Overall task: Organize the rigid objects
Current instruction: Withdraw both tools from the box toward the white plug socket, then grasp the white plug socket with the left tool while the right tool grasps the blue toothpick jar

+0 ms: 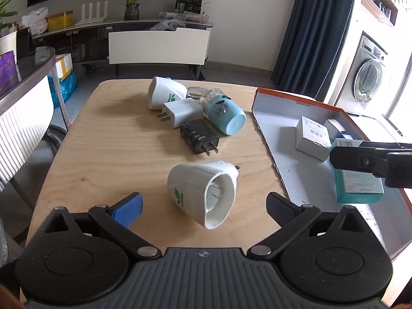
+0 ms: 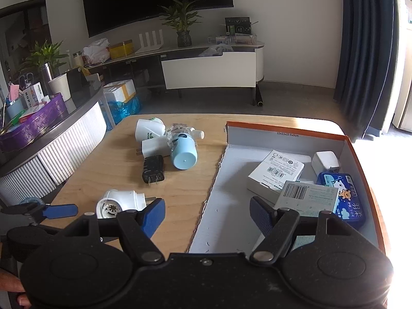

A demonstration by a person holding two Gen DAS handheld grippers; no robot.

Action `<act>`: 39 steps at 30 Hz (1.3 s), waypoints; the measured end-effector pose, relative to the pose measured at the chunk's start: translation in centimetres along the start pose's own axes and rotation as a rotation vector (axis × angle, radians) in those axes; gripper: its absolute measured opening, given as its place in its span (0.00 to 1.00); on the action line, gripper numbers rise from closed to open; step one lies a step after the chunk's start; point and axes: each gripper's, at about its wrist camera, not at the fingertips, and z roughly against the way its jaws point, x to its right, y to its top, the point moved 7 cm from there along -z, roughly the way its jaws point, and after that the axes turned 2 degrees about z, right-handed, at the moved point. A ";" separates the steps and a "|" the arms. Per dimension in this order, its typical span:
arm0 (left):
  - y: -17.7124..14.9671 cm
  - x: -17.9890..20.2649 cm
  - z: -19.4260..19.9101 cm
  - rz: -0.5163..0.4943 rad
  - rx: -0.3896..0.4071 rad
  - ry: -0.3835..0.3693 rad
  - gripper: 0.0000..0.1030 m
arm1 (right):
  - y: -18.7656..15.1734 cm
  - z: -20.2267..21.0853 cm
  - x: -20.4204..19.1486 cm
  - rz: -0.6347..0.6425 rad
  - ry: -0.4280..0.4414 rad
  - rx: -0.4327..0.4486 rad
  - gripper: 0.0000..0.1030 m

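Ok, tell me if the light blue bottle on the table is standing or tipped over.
Tipped over. The light blue bottle lies on its side on the table, its flat base facing the camera, against the white charger.

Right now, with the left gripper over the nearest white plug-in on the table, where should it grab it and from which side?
Grip the white plug-in across its rounded body, just behind the flared open mouth. It lies on its side, mouth toward the left gripper, prongs pointing away. Come down from above and the near side; the open fingers already straddle it, and the body looks narrower than the flare.

A home living room: wall television (image 2: 157, 2), media console (image 2: 206, 61), potted plant (image 2: 183, 25), washing machine (image 1: 368, 77).
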 end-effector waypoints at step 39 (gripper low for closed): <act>4.9 -6.2 -1.5 0.153 0.107 0.043 0.66 | 6.8 -19.5 -3.9 0.054 0.100 -0.222 0.73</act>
